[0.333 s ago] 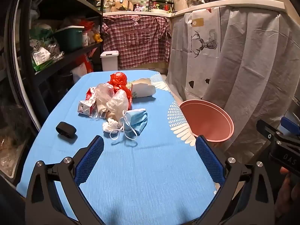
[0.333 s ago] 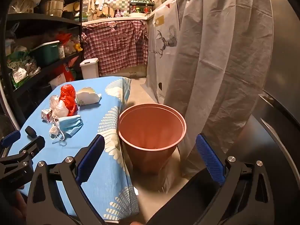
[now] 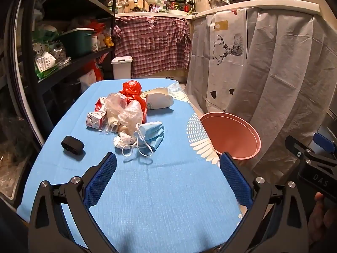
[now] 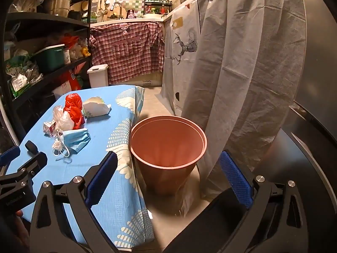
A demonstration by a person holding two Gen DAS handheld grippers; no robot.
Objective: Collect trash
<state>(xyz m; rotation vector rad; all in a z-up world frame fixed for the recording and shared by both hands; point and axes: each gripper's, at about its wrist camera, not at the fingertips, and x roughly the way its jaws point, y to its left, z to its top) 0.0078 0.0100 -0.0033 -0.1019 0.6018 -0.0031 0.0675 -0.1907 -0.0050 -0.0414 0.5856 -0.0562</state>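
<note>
A pile of trash lies on the blue tablecloth (image 3: pixel 160 189): a blue face mask (image 3: pixel 152 133), a white crumpled tissue (image 3: pixel 124 141), clear plastic bags (image 3: pixel 128 113), a red plastic bag (image 3: pixel 133 92), a small red-and-white carton (image 3: pixel 94 120) and a white paper box (image 3: pixel 159 101). A pink bin (image 4: pixel 168 145) stands on the floor right of the table. My left gripper (image 3: pixel 167 178) is open and empty above the near tablecloth. My right gripper (image 4: pixel 168 176) is open and empty in front of the bin (image 3: pixel 231 137). The mask also shows in the right wrist view (image 4: pixel 76 139).
A small black case (image 3: pixel 72 145) lies on the table's left side. Dark shelves (image 3: pixel 63 63) full of goods stand to the left. Grey sheets (image 3: pixel 273 73) hang on the right. A white lidded bin (image 3: pixel 122 67) stands beyond the table.
</note>
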